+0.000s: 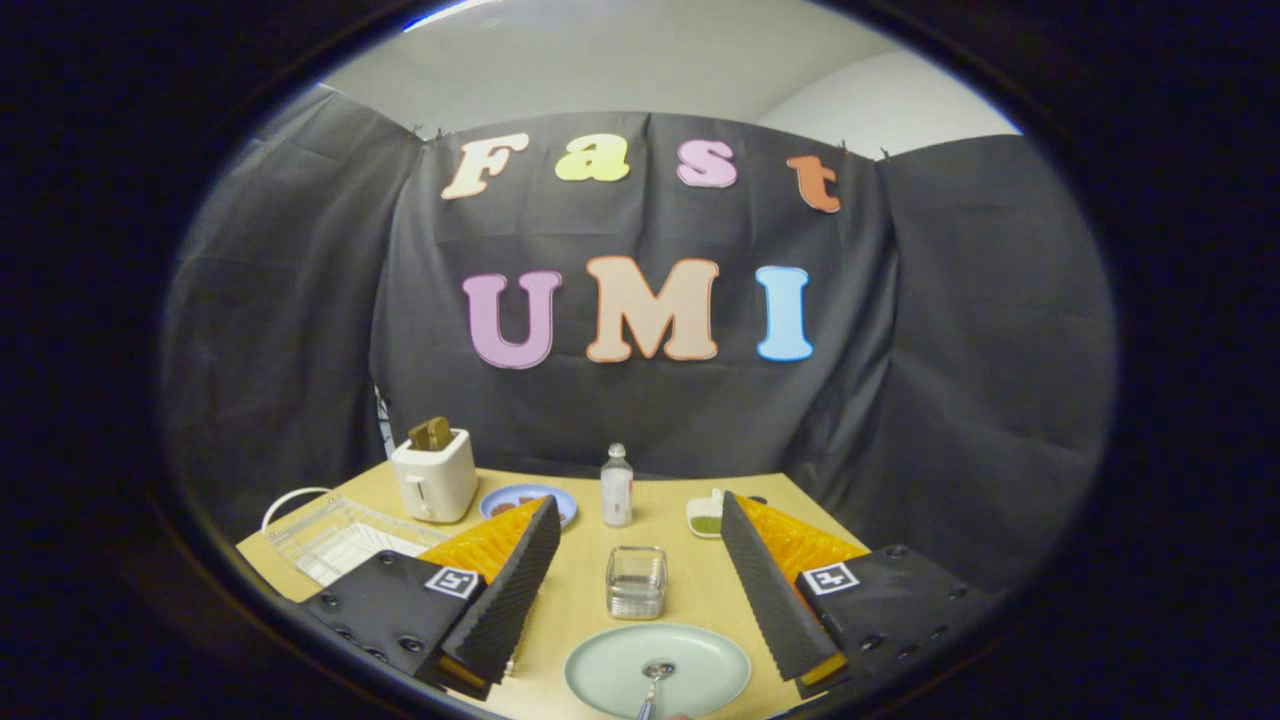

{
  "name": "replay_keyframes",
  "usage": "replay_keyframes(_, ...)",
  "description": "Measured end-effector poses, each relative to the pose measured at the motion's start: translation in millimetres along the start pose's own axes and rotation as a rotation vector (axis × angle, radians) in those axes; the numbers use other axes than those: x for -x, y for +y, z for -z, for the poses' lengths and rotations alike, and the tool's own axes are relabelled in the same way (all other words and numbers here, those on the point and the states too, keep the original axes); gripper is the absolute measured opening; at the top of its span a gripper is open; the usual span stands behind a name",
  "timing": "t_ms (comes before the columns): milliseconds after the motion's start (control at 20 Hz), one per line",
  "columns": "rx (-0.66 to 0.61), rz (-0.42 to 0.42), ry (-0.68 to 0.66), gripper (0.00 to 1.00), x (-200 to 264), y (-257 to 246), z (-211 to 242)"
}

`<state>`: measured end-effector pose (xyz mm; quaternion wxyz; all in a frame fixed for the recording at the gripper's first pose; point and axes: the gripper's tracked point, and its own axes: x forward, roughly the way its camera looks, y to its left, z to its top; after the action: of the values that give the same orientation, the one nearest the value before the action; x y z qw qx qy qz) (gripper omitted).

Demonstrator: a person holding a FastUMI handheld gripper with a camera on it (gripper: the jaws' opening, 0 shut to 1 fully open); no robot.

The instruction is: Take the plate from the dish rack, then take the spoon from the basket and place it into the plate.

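A pale green plate (700,668) lies flat on the wooden table (580,590), between my two fingers and a little below them. A metal spoon (655,677) rests in the plate, bowl toward the plate's middle and handle running toward me. My gripper (640,580) is open, its black ribbed pads spread wide with nothing between them. A small clear square basket (636,581) stands just beyond the plate, between the fingertips. The clear dish rack (335,538) sits behind the left finger, partly hidden by it.
A white toaster (434,476) with bread in it stands at the back left. Beside it lie a blue plate (527,497), a small clear bottle (616,487) and a white dish (704,517) with something green. The black cloth wall closes the back.
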<state>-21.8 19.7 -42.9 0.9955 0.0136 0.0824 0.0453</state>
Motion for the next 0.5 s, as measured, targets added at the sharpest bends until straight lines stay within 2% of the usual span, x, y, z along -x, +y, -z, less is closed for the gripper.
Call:
replay_keyframes(200,-0.032,-0.022,-0.051,1.0,0,6,-33)
replay_keyframes(500,-0.021,-0.027,-0.072,1.0,-7,2,-48)
